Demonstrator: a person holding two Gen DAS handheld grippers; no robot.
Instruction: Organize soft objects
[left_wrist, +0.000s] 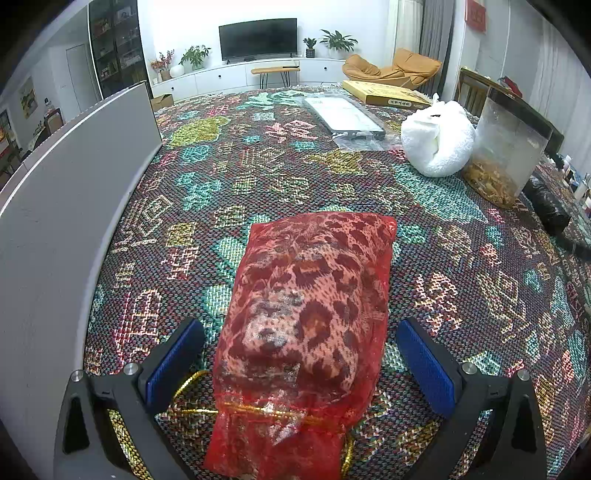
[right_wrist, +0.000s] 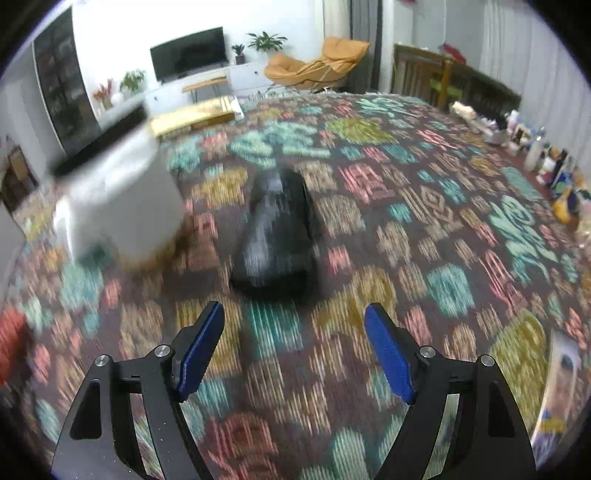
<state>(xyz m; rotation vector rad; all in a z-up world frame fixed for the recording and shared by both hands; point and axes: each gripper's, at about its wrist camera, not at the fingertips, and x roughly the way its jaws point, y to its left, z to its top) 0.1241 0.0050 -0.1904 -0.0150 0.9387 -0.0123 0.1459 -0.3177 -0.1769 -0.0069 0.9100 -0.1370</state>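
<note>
A red mesh pouch (left_wrist: 306, 325) with a leopard-print soft item inside lies on the patterned tablecloth (left_wrist: 258, 177), tied with a gold cord (left_wrist: 258, 410). My left gripper (left_wrist: 299, 332) is open, one blue pad on each side of the pouch, not touching it. A white soft bundle (left_wrist: 436, 138) sits at the far right. In the blurred right wrist view, a black soft bundle (right_wrist: 277, 236) lies just ahead of my open, empty right gripper (right_wrist: 295, 314). The black bundle also shows in the left wrist view (left_wrist: 545, 205).
A grey-white box wall (left_wrist: 74, 206) runs along the left. A clear container (left_wrist: 506, 147) with brownish contents stands beside the white bundle. A plastic-wrapped flat pack (left_wrist: 343, 116) and a yellow box (left_wrist: 384, 92) lie at the back. Small bottles (right_wrist: 546, 158) line the right edge.
</note>
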